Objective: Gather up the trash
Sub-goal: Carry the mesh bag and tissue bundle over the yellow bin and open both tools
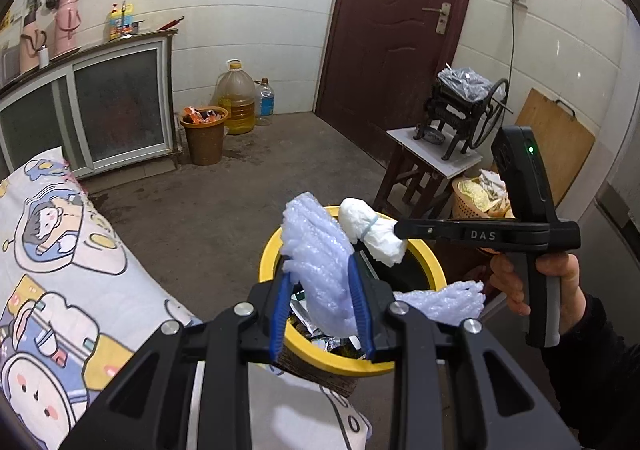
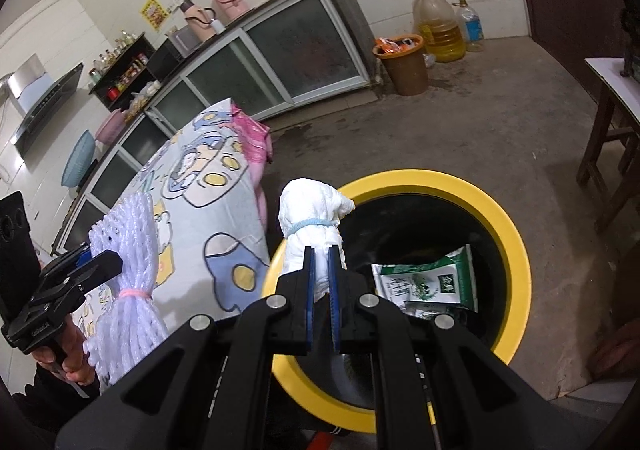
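My left gripper (image 1: 320,274) is shut on a pale lilac foam net (image 1: 320,250) and holds it over the yellow-rimmed trash bin (image 1: 272,246). The net (image 2: 128,250), tied with a pink band, also shows in the right wrist view beside the left gripper (image 2: 100,260). My right gripper (image 2: 322,254) is shut on a white crumpled paper bundle (image 2: 310,210) with a blue elastic band, held over the bin rim (image 2: 512,234). The bundle (image 1: 370,228) hangs from the right gripper (image 1: 400,232) in the left wrist view. Green and white wrappers (image 2: 424,282) lie in the bin.
A table with a cartoon-print cloth (image 1: 60,250) stands left of the bin. A brown bin (image 1: 204,138) and oil jugs (image 1: 238,98) stand by the cabinet. A wooden stool (image 1: 424,170) with a black machine and a straw basket (image 1: 476,198) are at the right.
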The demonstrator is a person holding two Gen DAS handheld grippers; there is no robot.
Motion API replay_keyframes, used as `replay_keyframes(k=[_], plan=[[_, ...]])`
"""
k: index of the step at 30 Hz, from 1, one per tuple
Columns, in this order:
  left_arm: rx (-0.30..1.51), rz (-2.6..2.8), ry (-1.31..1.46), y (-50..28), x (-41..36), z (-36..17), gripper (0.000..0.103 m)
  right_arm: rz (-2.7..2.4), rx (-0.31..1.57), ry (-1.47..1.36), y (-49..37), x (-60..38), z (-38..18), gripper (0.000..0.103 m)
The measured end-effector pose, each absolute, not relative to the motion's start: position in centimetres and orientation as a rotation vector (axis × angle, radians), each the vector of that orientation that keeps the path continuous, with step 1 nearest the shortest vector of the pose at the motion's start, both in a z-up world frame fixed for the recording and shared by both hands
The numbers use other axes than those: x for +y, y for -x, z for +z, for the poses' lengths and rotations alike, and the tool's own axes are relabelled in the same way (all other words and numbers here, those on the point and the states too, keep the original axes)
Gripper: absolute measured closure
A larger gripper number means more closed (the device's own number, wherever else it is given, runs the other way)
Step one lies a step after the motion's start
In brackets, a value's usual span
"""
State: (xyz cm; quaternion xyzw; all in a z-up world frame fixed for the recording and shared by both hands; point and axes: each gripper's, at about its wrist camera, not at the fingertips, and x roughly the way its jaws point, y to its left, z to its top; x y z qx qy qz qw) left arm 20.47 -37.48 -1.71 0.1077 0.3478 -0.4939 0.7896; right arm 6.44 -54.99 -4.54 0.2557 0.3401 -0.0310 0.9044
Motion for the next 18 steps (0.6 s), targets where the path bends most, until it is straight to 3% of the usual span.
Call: replay_keyframes(k=[18], plan=[[0.793, -1.044, -0.279, -21.3, -41.6, -5.1, 0.076, -0.164, 0.769, -0.509, -7.7, -56.5, -7.4, 0.096]])
